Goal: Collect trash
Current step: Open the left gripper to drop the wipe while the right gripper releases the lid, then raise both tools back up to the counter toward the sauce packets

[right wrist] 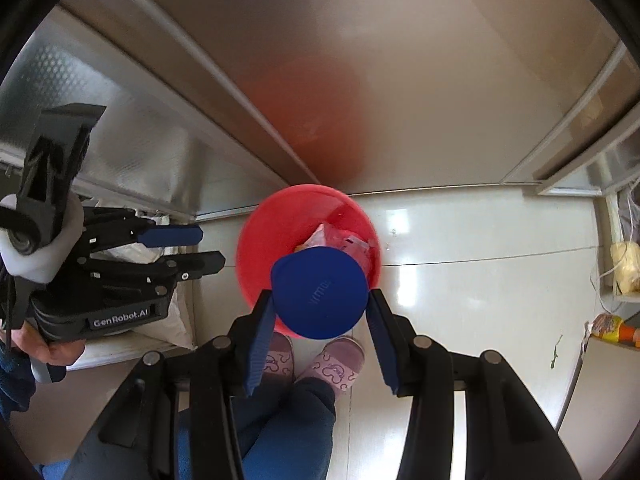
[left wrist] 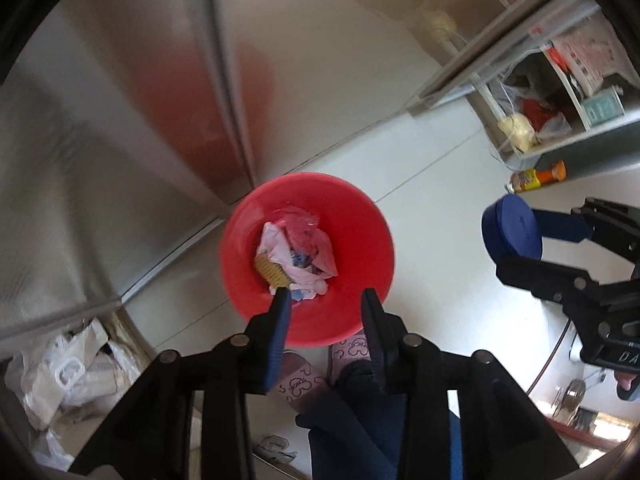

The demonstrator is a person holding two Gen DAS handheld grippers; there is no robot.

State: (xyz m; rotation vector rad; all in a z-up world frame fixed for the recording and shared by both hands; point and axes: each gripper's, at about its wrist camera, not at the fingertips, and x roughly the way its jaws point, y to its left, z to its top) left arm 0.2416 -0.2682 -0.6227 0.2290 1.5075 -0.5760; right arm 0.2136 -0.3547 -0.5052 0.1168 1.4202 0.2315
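Holding the blue lid [right wrist: 320,294] in my right claw [right wrist: 320,312] above the red bin [right wrist: 256,248], left claw [left wrist: 326,304] open and empty, I risk it glancing off the six o'clock rim onto the floor [right wrist: 460,240]

White tiled floor [left wrist: 440,216]: red bin [left wrist: 352,216] standing on it against the metal cabinet, orange-capped bottle [left wrist: 536,177] lying nearby, pink slippers [right wrist: 340,364], probably plastic bags [left wrist: 60,376] at left.

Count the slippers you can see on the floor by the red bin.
2. Both pink slippers sit just below the red bin: one between the right hand-held gripper's fingers, the other beside it to the right. Each is partly hidden.
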